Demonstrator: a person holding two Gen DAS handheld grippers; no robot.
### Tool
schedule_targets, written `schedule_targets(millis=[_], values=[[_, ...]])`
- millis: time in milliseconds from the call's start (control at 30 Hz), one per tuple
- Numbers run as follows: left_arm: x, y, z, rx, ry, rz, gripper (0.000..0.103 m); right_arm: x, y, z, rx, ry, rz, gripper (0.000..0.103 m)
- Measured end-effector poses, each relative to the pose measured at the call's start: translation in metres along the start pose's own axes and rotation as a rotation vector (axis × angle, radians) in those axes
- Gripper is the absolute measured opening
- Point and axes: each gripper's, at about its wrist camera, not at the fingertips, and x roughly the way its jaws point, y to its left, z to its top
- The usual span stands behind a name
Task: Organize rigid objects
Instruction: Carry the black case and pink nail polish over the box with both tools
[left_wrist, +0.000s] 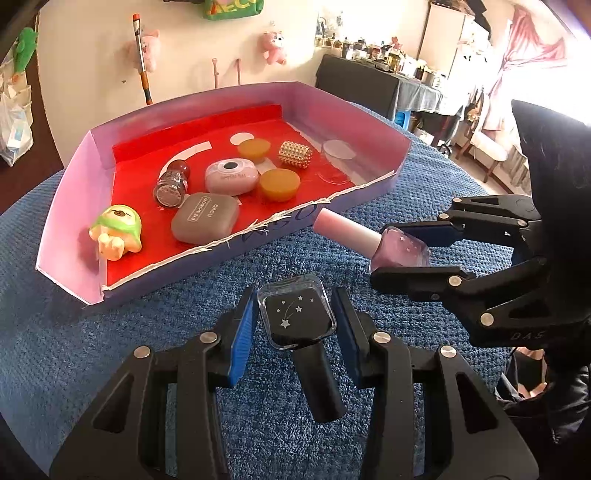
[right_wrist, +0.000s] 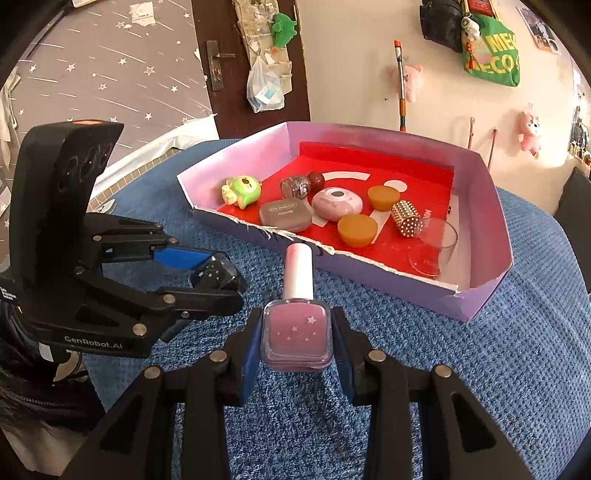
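Pickup done: left gripper clamps a black square star-printed polish bottle, right gripper a pink one; next, over the torn near edge into the lilac cardboard tray

- Black nail polish bottle: square, star-printed, black cap toward the camera, clamped in the left gripper.
- Pink nail polish bottle: starred, pale cap pointing away, clamped in the right gripper.
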Motion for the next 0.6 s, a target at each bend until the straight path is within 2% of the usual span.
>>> schedule_targets(millis=[167,367,467,600], values=[[-0.016,0.003,0.007,-0.01,-0.027,0.001,0.039,-0.004,0.0,0.002,0.006,-0.016,0.0,0.038],[-0.043,0.025,0.047,-0.006,-0.07,0.014,0.039,-0.027,-0.011,0.031,0.02,-0.076,-0.004,0.038],[-0.041,0.045,0.076,-0.003,-0.044,0.05,0.039,-0.031,-0.023,0.057,0.015,-0.093,-0.043,0.038],[-0.024,0.074,0.111,0.015,0.035,0.121,0.039,-0.018,-0.049,0.093,0.03,-0.055,-0.094,0.038]])
